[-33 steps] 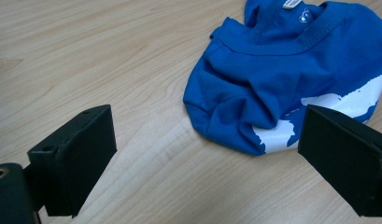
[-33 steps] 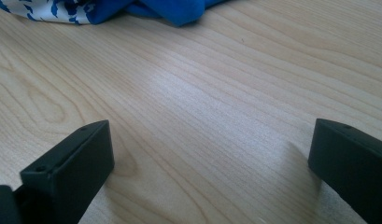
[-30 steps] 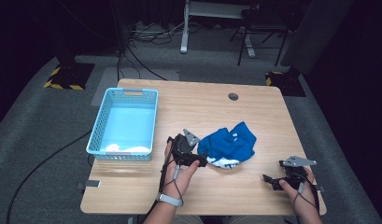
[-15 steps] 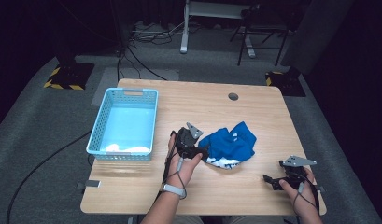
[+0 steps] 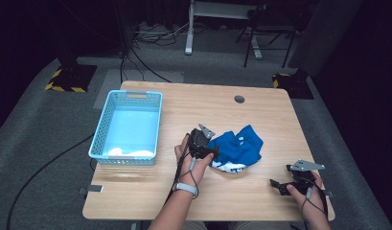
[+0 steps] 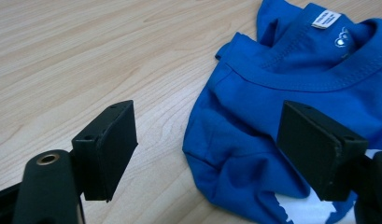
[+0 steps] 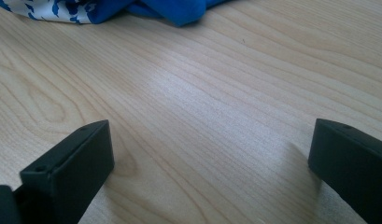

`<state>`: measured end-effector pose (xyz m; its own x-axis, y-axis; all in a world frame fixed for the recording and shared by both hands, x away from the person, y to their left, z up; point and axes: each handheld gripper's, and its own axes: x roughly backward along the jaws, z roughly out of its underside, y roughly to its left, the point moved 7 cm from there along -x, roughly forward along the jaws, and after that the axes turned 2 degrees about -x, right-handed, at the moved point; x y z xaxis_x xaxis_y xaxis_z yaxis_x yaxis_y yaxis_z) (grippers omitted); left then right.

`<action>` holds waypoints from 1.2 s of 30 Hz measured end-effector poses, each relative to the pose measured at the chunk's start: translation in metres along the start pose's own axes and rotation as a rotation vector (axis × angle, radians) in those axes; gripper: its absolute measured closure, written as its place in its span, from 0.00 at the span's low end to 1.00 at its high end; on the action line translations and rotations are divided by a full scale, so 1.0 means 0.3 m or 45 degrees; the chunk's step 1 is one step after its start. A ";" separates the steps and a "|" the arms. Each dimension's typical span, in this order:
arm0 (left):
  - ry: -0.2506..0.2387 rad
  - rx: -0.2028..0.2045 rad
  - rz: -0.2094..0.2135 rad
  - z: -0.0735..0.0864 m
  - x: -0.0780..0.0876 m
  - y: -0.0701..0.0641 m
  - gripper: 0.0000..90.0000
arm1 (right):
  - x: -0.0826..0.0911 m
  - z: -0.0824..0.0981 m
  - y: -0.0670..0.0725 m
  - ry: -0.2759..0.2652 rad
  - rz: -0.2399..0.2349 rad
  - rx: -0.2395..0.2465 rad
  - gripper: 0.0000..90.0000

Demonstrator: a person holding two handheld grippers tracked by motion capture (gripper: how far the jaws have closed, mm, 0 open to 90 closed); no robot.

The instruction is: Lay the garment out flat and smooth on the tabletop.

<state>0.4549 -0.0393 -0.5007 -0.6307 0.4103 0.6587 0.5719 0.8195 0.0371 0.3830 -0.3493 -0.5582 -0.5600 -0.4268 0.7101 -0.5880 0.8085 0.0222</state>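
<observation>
The left tool [image 6: 205,154] has just been closing, jaws still apart around the blue shirt's [image 6: 291,93] edge on the bench [image 5: 260,191], nothing gripped. Too shallow a bite could slip off the fold. The right tool [image 7: 212,172] rests wide open, empty.

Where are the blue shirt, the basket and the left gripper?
blue shirt [image 6: 291,74]: left gripper view, on its collar.
basket [image 5: 128,96]: high view, on its far rim.
left gripper [image 6: 205,140]: left gripper view, midway between its fingertips.

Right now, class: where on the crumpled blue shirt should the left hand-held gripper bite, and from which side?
Probably the bunched fold at the blue shirt's near-left edge, approached from the basket side: it stands proud of the table, already between the left hand-held gripper's closing jaws.
</observation>
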 end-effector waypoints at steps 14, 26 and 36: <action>0.083 -0.032 0.007 0.011 -0.080 -0.055 0.22 | 0.006 0.006 0.003 0.000 -0.005 0.005 0.01; 0.182 -0.192 0.094 0.043 -0.134 -0.122 0.74 | 0.011 0.011 0.008 0.001 -0.010 0.011 0.01; 0.058 -0.150 0.124 0.014 -0.063 -0.134 0.91 | 0.014 0.015 0.022 0.003 -0.024 0.023 0.01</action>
<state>0.4416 -0.0783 -0.5179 -0.5464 0.4643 0.6970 0.6883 0.7231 0.0579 0.3741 -0.3475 -0.5582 -0.5469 -0.4411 0.7116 -0.6091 0.7927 0.0232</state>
